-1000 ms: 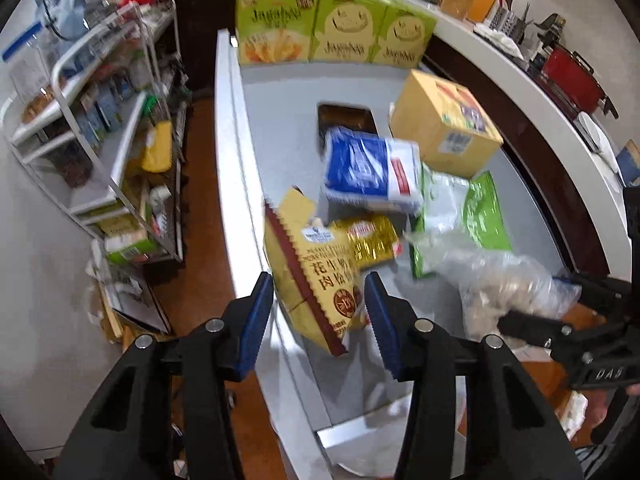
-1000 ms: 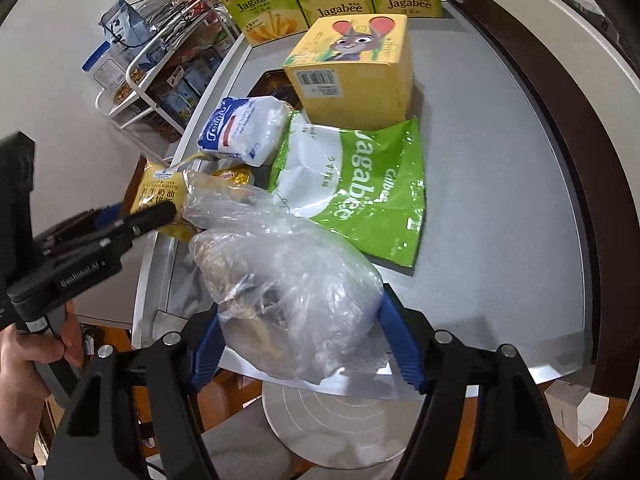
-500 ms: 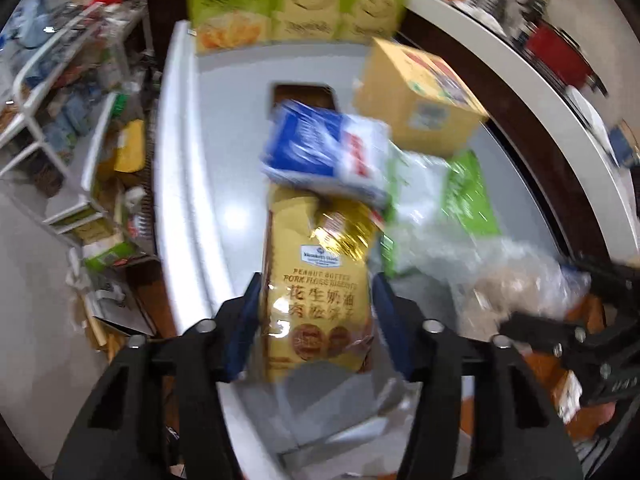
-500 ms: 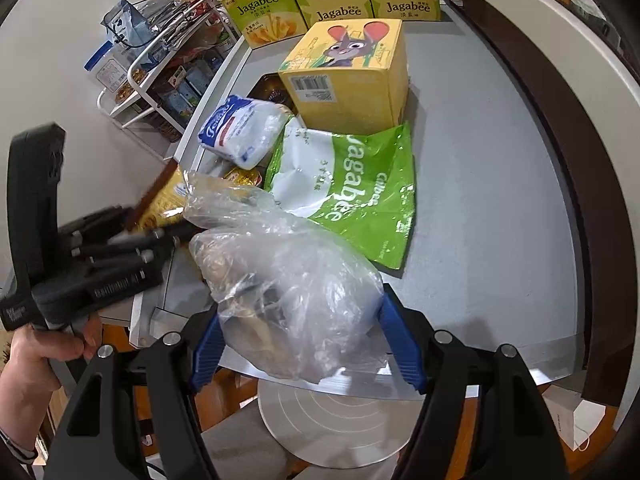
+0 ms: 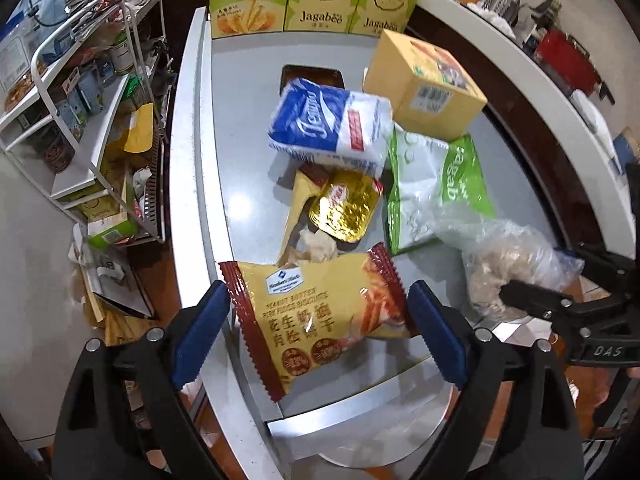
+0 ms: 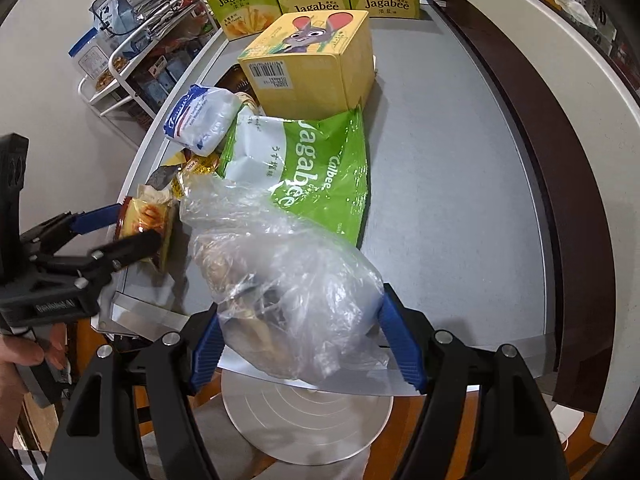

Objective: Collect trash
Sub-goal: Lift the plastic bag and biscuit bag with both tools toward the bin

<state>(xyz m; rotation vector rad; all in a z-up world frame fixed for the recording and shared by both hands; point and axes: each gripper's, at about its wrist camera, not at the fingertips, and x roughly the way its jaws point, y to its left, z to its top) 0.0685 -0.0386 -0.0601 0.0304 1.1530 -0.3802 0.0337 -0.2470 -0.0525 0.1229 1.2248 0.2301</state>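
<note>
Slipping is the main risk for the biscuit packet (image 5: pixel 320 316): judging by the left wrist view, the left gripper (image 5: pixel 318 326) spans it across its width near the bottom centre of the frame, and the glossy, puffy film could squirt out or buckle if the squeeze is uneven. Its lower corner overhangs the worktop (image 5: pixel 248 120) edge, so a lost hold would probably drop it to the floor. The fingers (image 5: pixel 200 336) stand wide, pads touching the packet's crimped ends.

The right gripper (image 6: pixel 298 344) holds the clear plastic bag (image 6: pixel 280 272) in the lower middle of its view, blue fingers (image 6: pixel 400 344) spread fairly wide against the bag's bulging sides. That thin film could tear or slide, spilling its crumpled contents. The loose wrappers (image 5: pixel 340 208) in mid-frame of the left view remain on the worktop, beside the green Jagabee bag (image 6: pixel 316 168).
</note>
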